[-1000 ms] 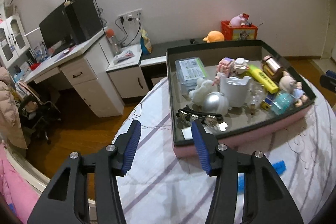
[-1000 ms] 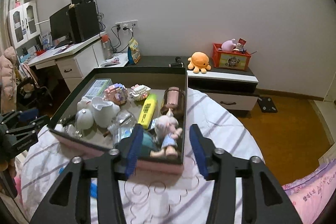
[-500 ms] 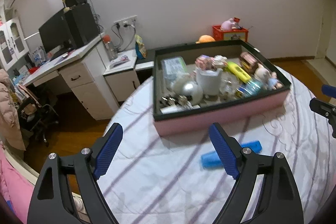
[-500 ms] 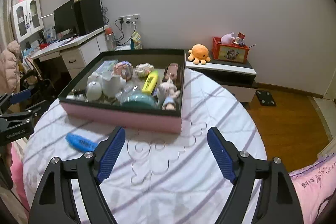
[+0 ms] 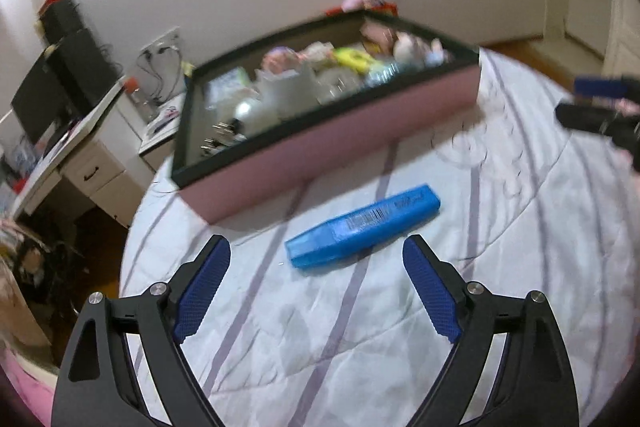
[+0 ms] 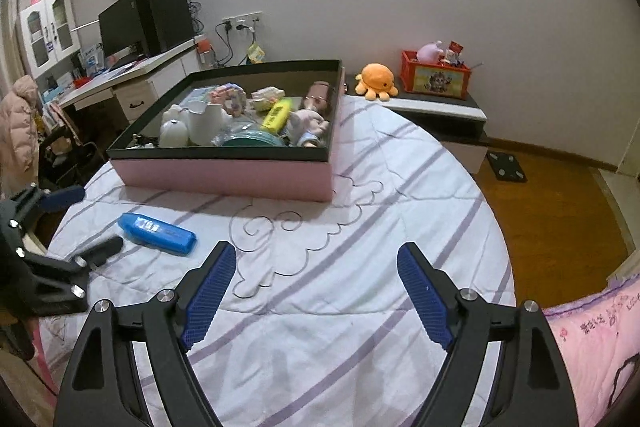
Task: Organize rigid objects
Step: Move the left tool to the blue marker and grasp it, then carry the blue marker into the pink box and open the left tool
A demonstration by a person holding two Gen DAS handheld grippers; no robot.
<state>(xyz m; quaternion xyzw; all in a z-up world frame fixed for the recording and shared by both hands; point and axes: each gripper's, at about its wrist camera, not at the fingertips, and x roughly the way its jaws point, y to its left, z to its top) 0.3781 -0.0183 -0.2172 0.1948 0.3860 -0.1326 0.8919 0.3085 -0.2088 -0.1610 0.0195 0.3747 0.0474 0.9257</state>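
On the left, my left tongs tilt steeply down at the quilt-covered round counter, jaws spread wide and opening a bit more, nothing between the pads. Blue pads face inward, black arms fan out toward the lens. This view is blurred, so detail in it is soft.

Just ahead of the left tongs, not touching them, lies the blue highlighter, flat on the quilt. In the left wrist view its long axis runs diagonal, lower-left to upper-right, the paler translucent end nearer the left pad and the barcode label face up. In the right wrist view the same highlighter sits left of centre, axis running upper-left to lower-right, with one finger of the left tongs just beside it; I cannot tell if they touch.

Behind it, apart from it, sits the pink box with a dark rim, packed with small items: white jug, yellow highlighter, doll, others too blurred to tell.

On the right, my right tongs also pitch down over bare quilt, jaws wide, gripping nothing. Well apart from the highlighter. In the left wrist view the right tongs show at the far right edge.
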